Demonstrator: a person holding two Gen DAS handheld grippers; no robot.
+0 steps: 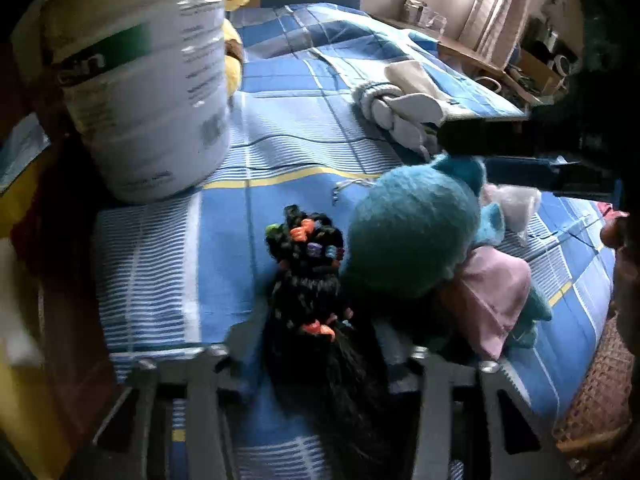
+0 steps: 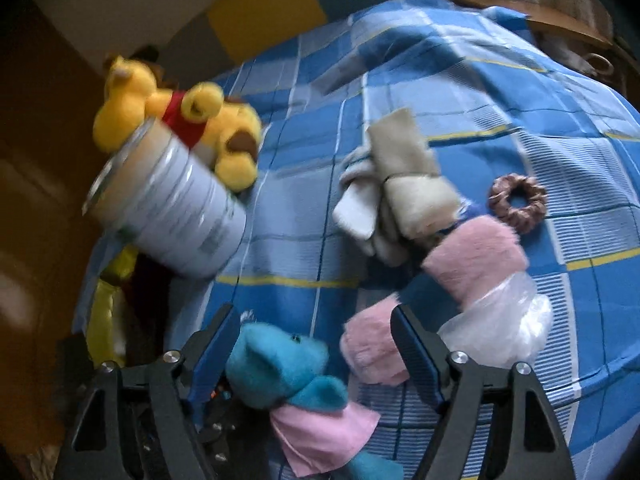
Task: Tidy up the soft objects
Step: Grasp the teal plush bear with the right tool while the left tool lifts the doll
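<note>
on the bed (image 2: 400,92): one can (image 2: 176,208), one yellow bear (image 2: 176,120), one blue toy (image 2: 280,364), one black hair bundle (image 1: 312,280). left gripper (image 1: 316,356) is angling down, jaws part-spread astride the bundle, grip unclear. right gripper (image 2: 316,340) is tilting down, jaws spread over the toy.

**Soft Cloth, Fuzzy Plush, One Hard Tin**

The bedsheet (image 2: 400,128) is smooth, matt woven cloth. The teal toy (image 1: 412,232) is fuzzy, napped plush, with a flat matt pink cloth (image 2: 324,424) round it. The yellow bear (image 2: 160,108) is short, soft plush. The pink roll (image 2: 476,256) looks shaggy and furry, beside a thin, shiny, see-through plastic bag (image 2: 500,320). The tin (image 1: 148,88) has a slick, faintly glossy ribbed wall. The black hair bundle (image 1: 312,292) is wiry. The grey towel (image 2: 416,184) looks coarse.
</note>
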